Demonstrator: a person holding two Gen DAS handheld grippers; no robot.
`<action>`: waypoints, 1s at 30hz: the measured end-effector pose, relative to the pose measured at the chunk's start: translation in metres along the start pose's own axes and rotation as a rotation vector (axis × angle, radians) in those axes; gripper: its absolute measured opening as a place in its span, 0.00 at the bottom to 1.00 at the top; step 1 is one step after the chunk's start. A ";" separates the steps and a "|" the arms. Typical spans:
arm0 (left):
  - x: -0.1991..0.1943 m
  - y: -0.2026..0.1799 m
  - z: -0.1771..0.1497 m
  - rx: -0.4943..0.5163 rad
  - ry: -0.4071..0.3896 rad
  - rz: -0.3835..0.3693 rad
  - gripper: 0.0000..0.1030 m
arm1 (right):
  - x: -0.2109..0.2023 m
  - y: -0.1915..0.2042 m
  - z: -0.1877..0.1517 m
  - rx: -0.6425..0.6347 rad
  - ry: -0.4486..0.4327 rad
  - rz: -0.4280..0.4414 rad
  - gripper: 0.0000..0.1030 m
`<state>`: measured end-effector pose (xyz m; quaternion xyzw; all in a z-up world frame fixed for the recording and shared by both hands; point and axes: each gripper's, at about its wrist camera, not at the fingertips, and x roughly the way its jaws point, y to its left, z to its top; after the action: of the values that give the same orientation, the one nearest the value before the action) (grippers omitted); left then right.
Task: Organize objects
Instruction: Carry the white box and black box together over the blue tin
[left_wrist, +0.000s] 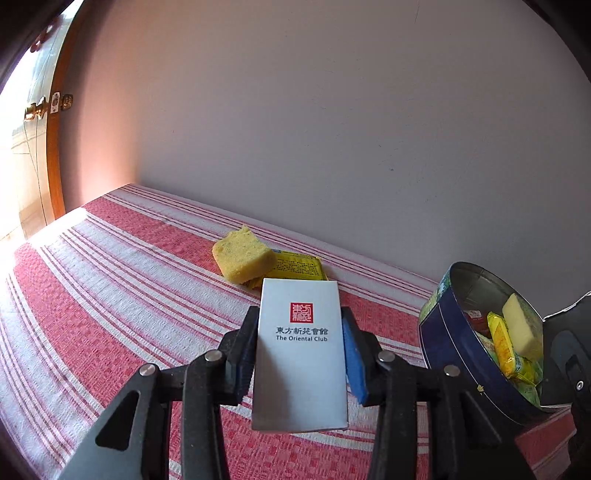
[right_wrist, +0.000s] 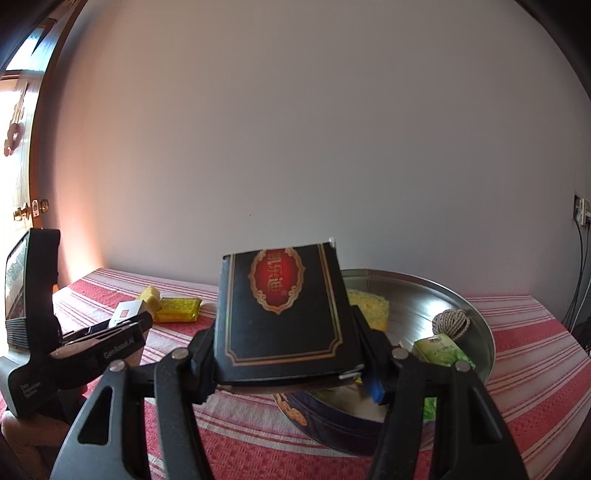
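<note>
White card box (left_wrist: 301, 354), printed "The Oriental Club", sits pinched between the pads of the left claw (left_wrist: 301, 332) at lower centre of the left wrist view, its long axis running away from the camera and its far end aimed at the yellow sponge (left_wrist: 243, 256) and yellow packet (left_wrist: 299, 267) on the red-striped desk (left_wrist: 110, 295). At lower centre of the right wrist view, the right claw (right_wrist: 288, 354) pinches a black box (right_wrist: 284, 310) with a red oval, tilted, over the round tin (right_wrist: 443, 310) at lower right.
</note>
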<state>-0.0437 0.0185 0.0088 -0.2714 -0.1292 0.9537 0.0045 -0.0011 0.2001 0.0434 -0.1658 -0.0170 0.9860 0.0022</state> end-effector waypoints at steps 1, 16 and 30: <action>-0.003 0.001 -0.001 0.004 -0.007 0.009 0.42 | 0.000 0.001 0.000 -0.005 0.001 0.003 0.59; -0.026 -0.027 -0.013 0.099 -0.055 -0.028 0.42 | -0.011 -0.026 -0.010 -0.069 -0.006 0.001 0.59; -0.019 -0.143 -0.008 0.290 -0.094 -0.228 0.42 | 0.016 -0.137 -0.005 -0.021 -0.022 -0.231 0.59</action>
<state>-0.0321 0.1574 0.0476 -0.2068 -0.0203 0.9672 0.1458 -0.0148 0.3377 0.0383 -0.1518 -0.0464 0.9807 0.1139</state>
